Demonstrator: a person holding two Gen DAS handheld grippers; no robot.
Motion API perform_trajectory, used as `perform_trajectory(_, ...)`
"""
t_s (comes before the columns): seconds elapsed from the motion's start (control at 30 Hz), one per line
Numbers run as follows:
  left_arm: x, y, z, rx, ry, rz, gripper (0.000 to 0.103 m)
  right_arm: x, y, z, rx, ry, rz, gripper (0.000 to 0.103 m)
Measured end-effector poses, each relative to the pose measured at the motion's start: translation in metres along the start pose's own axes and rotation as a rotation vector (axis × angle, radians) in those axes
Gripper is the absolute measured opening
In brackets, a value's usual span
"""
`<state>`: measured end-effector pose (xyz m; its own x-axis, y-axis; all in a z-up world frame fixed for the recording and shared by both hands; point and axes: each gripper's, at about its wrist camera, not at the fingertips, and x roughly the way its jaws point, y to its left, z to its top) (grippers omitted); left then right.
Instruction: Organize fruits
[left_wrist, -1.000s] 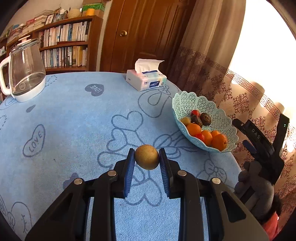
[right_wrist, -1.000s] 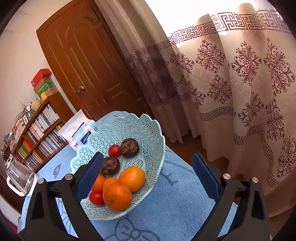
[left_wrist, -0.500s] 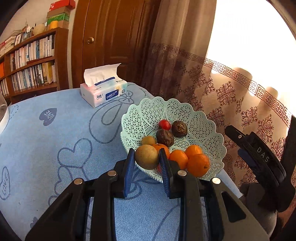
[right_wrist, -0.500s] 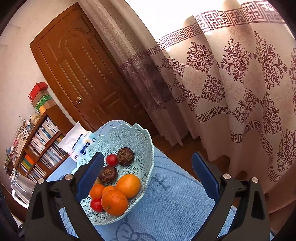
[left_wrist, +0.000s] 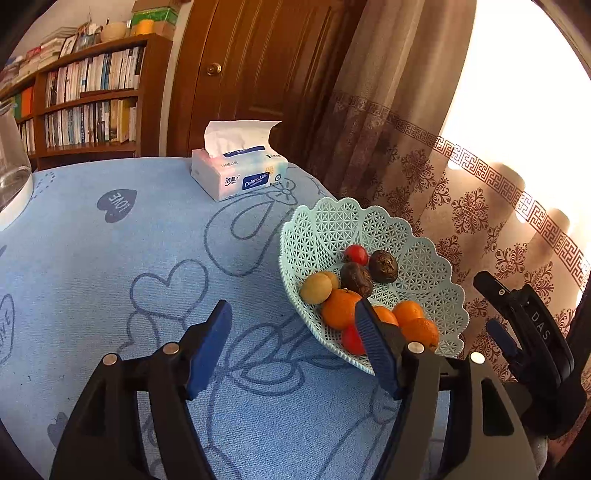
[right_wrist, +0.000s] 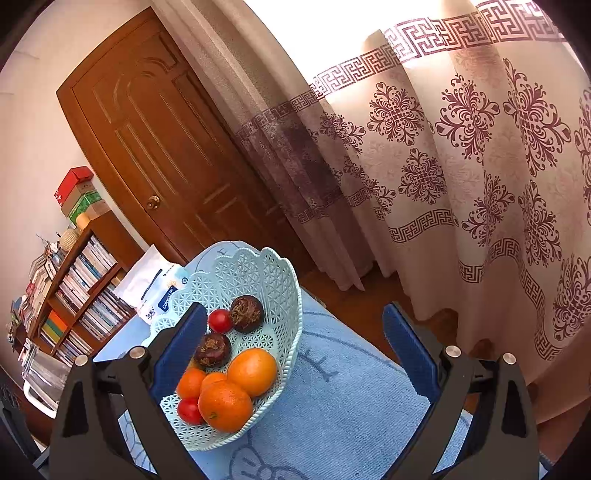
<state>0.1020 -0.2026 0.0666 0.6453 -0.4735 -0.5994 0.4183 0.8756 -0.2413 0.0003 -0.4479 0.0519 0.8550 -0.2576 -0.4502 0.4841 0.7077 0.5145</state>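
A pale green lattice basket (left_wrist: 369, 218) stands near the right edge of the blue tablecloth. In it lie oranges (left_wrist: 338, 308), red tomatoes (left_wrist: 355, 254), two dark wrinkled fruits (left_wrist: 384, 261) and a yellow-brown round fruit (left_wrist: 315, 288) at its left side. My left gripper (left_wrist: 291, 314) hovers just left of and in front of the basket, its jaws opening with nothing between them. The right wrist view shows the same basket (right_wrist: 251, 273) and its oranges (right_wrist: 225, 406). My right gripper (right_wrist: 293, 317) stands open and empty beside the basket.
A tissue box (left_wrist: 240, 177) sits behind the basket on the tablecloth (left_wrist: 110, 277). A glass kettle (left_wrist: 11, 177) is at the far left. The right gripper's body (left_wrist: 524, 325) hangs past the table's right edge, by the patterned curtain (right_wrist: 461, 166). A bookshelf and door stand behind.
My left gripper carried the yellow-brown fruit rightward to the basket and let go; the fruit now lies in the basket. The right gripper barely shifted.
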Motion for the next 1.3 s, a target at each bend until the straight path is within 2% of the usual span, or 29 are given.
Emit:
perform_trajectory(0.07, -0.005, 0.003, -0.002, 0.004, -0.013, 0.037, 0.071, 0.0, -0.001, 0.0, 0.006, -0.002, -0.005, 0.098)
perform_trajectory(0.17, -0.013, 0.003, -0.004, 0.028, -0.04, 0.098, 0.084, -0.001, -0.003, 0.0, 0.013, -0.009, -0.009, 0.099)
perform_trajectory(0.27, -0.02, 0.003, -0.006, 0.055, -0.066, 0.135, 0.091, 0.0, -0.002, 0.0, 0.012, -0.004, -0.009, 0.099)
perform_trajectory(0.33, -0.024, 0.003, -0.007, 0.07, -0.075, 0.163, 0.092, 0.001, -0.002, 0.0, 0.009, 0.001, -0.006, 0.1)
perform_trajectory(0.4, -0.026, 0.003, -0.008, 0.086, -0.085, 0.202, 0.097, 0.001, -0.001, -0.001, 0.006, 0.002, -0.011, 0.1)
perform_trajectory(0.5, -0.029, 0.003, -0.008, 0.099, -0.107, 0.238, 0.098, -0.001, -0.001, -0.001, 0.001, -0.018, -0.042, 0.1)
perform_trajectory(0.63, -0.036, 0.004, -0.005, 0.097, -0.124, 0.244, 0.098, -0.006, 0.004, -0.001, -0.044, -0.059, -0.09, 0.1)
perform_trajectory(0.8, -0.044, 0.002, -0.003, 0.117, -0.156, 0.278, 0.098, -0.015, 0.009, -0.008, -0.085, -0.038, -0.059, 0.1)
perform_trajectory(1.17, -0.053, 0.0, -0.001, 0.13, -0.175, 0.316, 0.098, -0.039, 0.05, -0.038, -0.32, -0.071, -0.021, 0.1)
perform_trajectory(1.3, -0.056, -0.002, -0.001, 0.141, -0.186, 0.332, 0.098, -0.036, 0.057, -0.043, -0.357, -0.041, -0.012, 0.1)
